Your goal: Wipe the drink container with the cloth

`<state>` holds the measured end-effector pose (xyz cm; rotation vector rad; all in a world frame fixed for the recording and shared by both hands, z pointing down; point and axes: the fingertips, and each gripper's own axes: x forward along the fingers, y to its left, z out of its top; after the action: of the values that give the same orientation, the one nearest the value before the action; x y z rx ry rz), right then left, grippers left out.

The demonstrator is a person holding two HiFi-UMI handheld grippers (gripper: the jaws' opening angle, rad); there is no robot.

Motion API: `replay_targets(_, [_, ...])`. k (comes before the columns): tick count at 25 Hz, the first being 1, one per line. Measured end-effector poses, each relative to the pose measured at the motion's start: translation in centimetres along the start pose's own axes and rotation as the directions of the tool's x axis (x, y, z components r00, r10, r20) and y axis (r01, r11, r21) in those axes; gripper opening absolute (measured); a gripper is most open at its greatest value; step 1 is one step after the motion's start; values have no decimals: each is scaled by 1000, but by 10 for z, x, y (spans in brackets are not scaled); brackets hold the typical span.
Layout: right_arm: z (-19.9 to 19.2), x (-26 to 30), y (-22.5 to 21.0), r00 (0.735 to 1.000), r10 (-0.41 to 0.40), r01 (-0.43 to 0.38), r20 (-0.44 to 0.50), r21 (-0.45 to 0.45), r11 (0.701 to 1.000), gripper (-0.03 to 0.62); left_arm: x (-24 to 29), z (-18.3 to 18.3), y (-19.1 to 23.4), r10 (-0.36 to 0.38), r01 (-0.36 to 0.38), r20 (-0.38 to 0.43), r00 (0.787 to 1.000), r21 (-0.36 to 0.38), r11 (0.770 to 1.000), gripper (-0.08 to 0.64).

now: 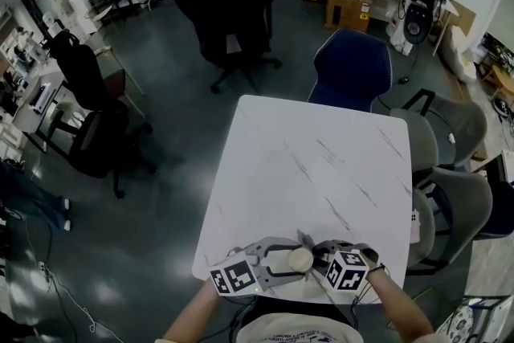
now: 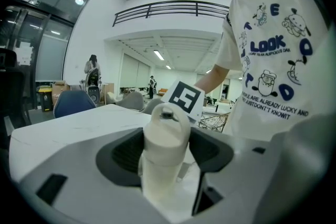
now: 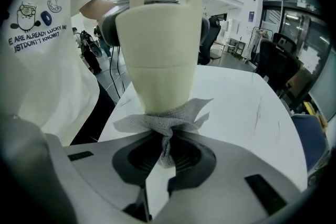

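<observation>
Grip on my left side reads firm: the left gripper (image 2: 167, 153) has its jaws clamped on the cream bottle (image 2: 164, 136), one dark pad on each side of its body. The bottle stands upright with its loop-handled cap (image 2: 167, 115) on top. My right gripper (image 3: 164, 153) has its jaws closed on a grey mesh cloth (image 3: 160, 122), which is bunched between them and fans out against the lower part of the bottle, touching it. In the head view I see both grippers meeting over the near edge of the white table (image 1: 321, 165), just in front of the person's printed white shirt (image 2: 273, 71), with the bottle between them. I cannot tell whether the bottle's base rests on the tabletop. A blue chair (image 1: 351, 68) sits at the table's far side.
</observation>
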<state>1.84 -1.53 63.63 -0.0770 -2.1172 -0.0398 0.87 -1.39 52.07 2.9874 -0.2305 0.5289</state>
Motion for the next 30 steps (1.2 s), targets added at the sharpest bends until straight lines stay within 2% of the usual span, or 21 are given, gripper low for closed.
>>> replay_targets(13, [-15, 28, 3, 999, 5, -2, -39, 74, 997, 37, -2, 0, -1, 54, -53, 28, 998, -31, 998, 273])
replay_targets(20, [-19, 38, 2, 997, -33, 39, -63, 102, 994, 37, -3, -2, 1, 115, -111, 57, 992, -67, 992, 273])
replay_targets(25, [-19, 37, 0, 996, -70, 76, -53, 133, 988, 37, -4, -2, 3, 157, -151, 69, 985, -85, 985, 273])
replay_targets(30, [-15, 28, 6, 997, -76, 75, -3, 215, 974, 37, -3, -2, 2, 225, -215, 82, 971, -115, 970, 274])
